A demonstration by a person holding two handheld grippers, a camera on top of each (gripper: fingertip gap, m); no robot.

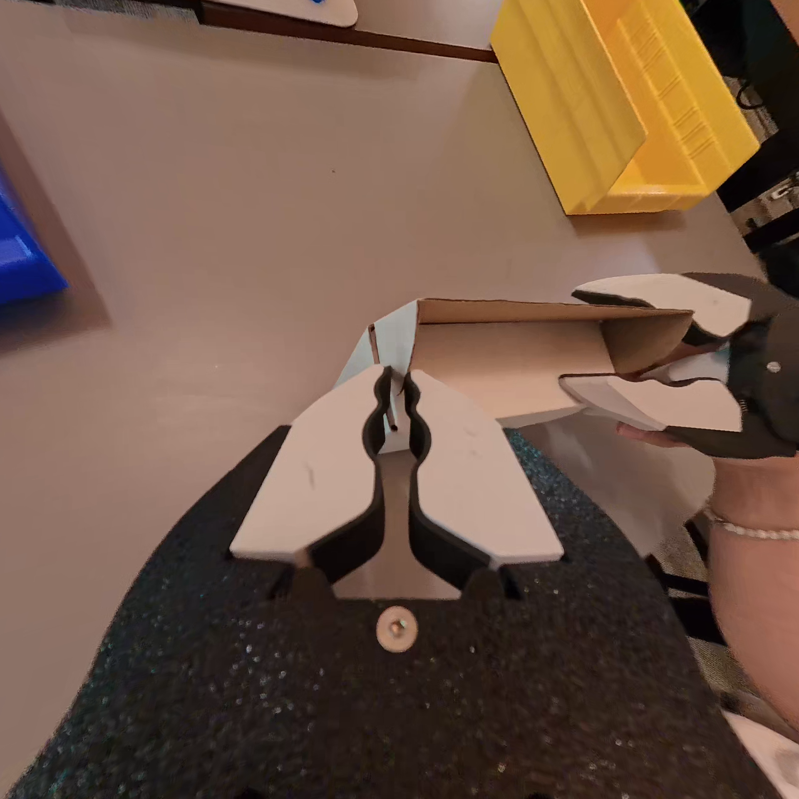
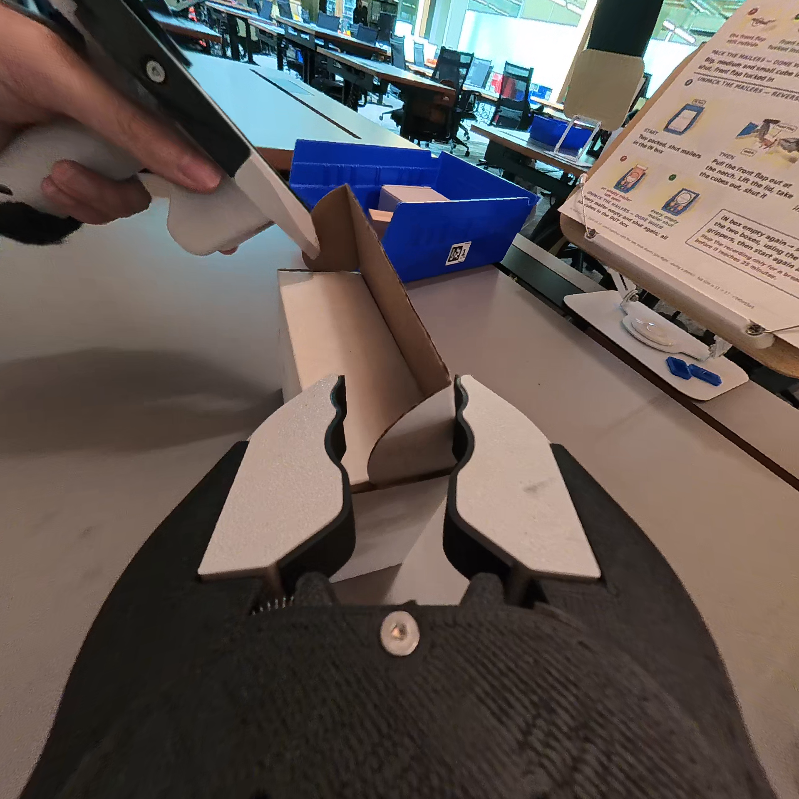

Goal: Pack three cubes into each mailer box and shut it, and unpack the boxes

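Plainly the mailer box [image 2: 346,346] is light, bendy cardboard: left hand-held gripper [image 1: 395,391] pinches its end flap, right hand-held gripper [image 2: 400,415] gapes around another.

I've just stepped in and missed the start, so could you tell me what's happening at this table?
A person is working a white mailer box on the table with two handheld grippers. The left gripper is nearly shut on the flap at one end; the right gripper sits open around the flap at the other end. The front flap stands up. A blue bin holding another box and a yellow bin sit nearby.
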